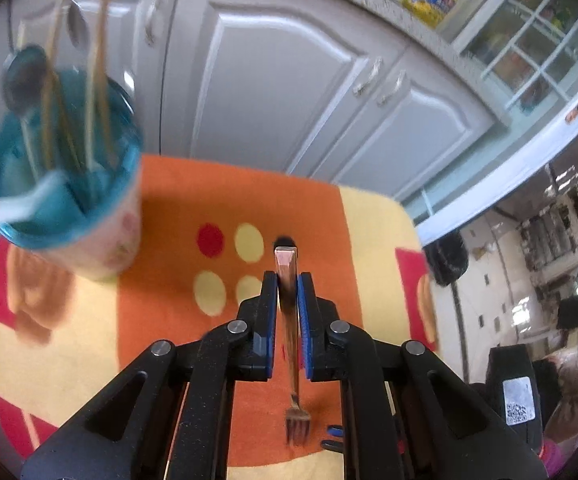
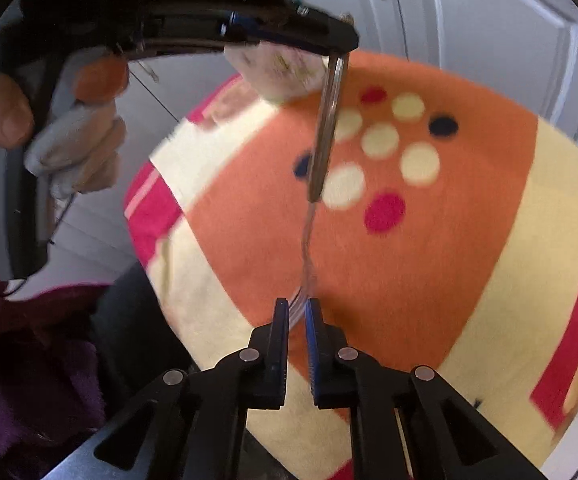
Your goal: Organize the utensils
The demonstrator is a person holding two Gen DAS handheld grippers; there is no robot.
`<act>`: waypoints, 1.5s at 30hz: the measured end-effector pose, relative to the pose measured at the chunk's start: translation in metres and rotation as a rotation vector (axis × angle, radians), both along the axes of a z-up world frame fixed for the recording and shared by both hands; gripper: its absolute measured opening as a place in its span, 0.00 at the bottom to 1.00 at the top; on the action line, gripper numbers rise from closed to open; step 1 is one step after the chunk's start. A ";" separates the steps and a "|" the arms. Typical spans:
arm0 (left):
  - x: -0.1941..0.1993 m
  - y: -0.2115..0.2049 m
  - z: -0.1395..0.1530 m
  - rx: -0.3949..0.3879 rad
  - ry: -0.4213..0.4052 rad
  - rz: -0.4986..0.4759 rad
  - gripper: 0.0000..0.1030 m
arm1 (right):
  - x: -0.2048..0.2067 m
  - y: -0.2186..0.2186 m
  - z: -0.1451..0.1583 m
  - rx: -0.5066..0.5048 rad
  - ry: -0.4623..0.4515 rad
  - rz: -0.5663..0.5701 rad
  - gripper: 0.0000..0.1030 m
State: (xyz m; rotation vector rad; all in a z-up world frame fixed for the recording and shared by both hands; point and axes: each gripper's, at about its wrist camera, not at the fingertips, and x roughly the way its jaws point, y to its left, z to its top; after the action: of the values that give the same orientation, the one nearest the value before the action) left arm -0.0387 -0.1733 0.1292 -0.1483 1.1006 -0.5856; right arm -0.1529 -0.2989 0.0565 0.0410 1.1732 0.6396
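Black linkage arms filled the bottom of both wrist views, nearest the lens. Beyond them spread the largest thing, an orange, cream and red mat [image 1: 161, 208] with coloured dots, lying in front of grey cabinet doors [image 1: 273, 80] (whether it covered a bench or the floor could not be told).

Next in size was the utensil holder [image 1: 65, 200], a cup with a teal inside and a pale flowered outside, standing on the mat's left part in the left wrist view. Chopsticks [image 1: 97, 80], a dark spoon [image 1: 23, 80] and a white piece stood in it, blurred.

A gloved hand [image 2: 61, 136] gripped the handle of the left tool in the right wrist view.

The left tongs [image 1: 288, 284] were closed on the handle of a metal fork [image 1: 291, 360], its end poking just past the fingertips and its tines pointing back toward the camera, above the mat.

The right tongs [image 2: 297, 308] were nearly closed at the tine end of the same fork; the tines sat between the pads, though blur hid whether the pads pressed on them.
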 end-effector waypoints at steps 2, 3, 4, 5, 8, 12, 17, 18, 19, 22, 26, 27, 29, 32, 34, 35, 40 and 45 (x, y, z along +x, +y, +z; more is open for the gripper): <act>0.003 0.008 0.009 -0.010 -0.009 0.011 0.08 | 0.008 0.004 0.008 -0.005 -0.019 0.006 0.08; 0.003 0.011 0.012 -0.006 -0.023 0.018 0.08 | 0.014 0.006 0.011 -0.008 -0.034 0.000 0.08; 0.003 0.015 0.016 -0.003 -0.035 0.026 0.08 | 0.018 0.007 0.015 -0.007 -0.048 -0.009 0.08; 0.004 0.019 0.018 -0.007 -0.034 0.032 0.08 | 0.022 0.007 0.020 0.004 -0.079 -0.028 0.08; 0.002 0.027 0.018 -0.005 -0.036 0.042 0.08 | 0.029 0.011 0.023 0.022 -0.092 -0.026 0.17; 0.000 0.031 0.017 -0.007 -0.035 0.050 0.08 | 0.038 0.022 0.009 -0.032 -0.072 0.005 0.37; -0.003 0.030 0.019 -0.009 -0.037 0.044 0.08 | 0.048 0.032 -0.028 -0.058 -0.018 -0.030 0.09; -0.002 0.030 0.019 -0.010 -0.036 0.045 0.08 | 0.049 0.031 -0.033 -0.050 -0.006 -0.043 0.06; -0.002 0.031 0.021 -0.013 -0.034 0.045 0.08 | 0.048 0.029 -0.033 -0.026 -0.001 -0.053 0.05; 0.000 0.035 0.030 -0.034 -0.044 0.055 0.08 | 0.044 0.030 -0.018 -0.021 -0.027 -0.024 0.05; 0.003 0.043 0.052 -0.052 -0.085 0.069 0.08 | 0.048 0.030 0.013 -0.022 -0.085 -0.014 0.05; 0.004 0.045 0.058 -0.051 -0.095 0.075 0.08 | 0.051 0.029 0.023 -0.015 -0.103 -0.012 0.05; 0.005 0.051 0.072 -0.036 -0.133 0.087 0.08 | 0.056 0.031 0.042 -0.009 -0.141 -0.005 0.05; 0.013 0.063 0.090 -0.111 -0.125 0.104 0.08 | 0.071 0.038 0.068 0.001 -0.200 0.003 0.05; 0.016 0.069 0.103 -0.111 -0.154 0.121 0.08 | 0.081 0.042 0.081 0.014 -0.226 -0.005 0.05; 0.016 0.072 0.108 -0.108 -0.170 0.127 0.08 | 0.085 0.042 0.087 0.033 -0.234 -0.007 0.05; 0.019 0.082 0.119 -0.074 -0.206 0.140 0.08 | 0.082 0.041 0.105 0.044 -0.330 -0.019 0.09; 0.019 0.088 0.116 -0.081 -0.190 0.138 0.08 | 0.090 0.030 0.095 0.098 -0.293 -0.082 0.36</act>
State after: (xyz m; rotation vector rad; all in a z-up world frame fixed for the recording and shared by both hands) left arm -0.0197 -0.0857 0.2454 -0.2324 0.8752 -0.5097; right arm -0.0632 -0.2685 0.1516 0.0759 0.8532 0.6078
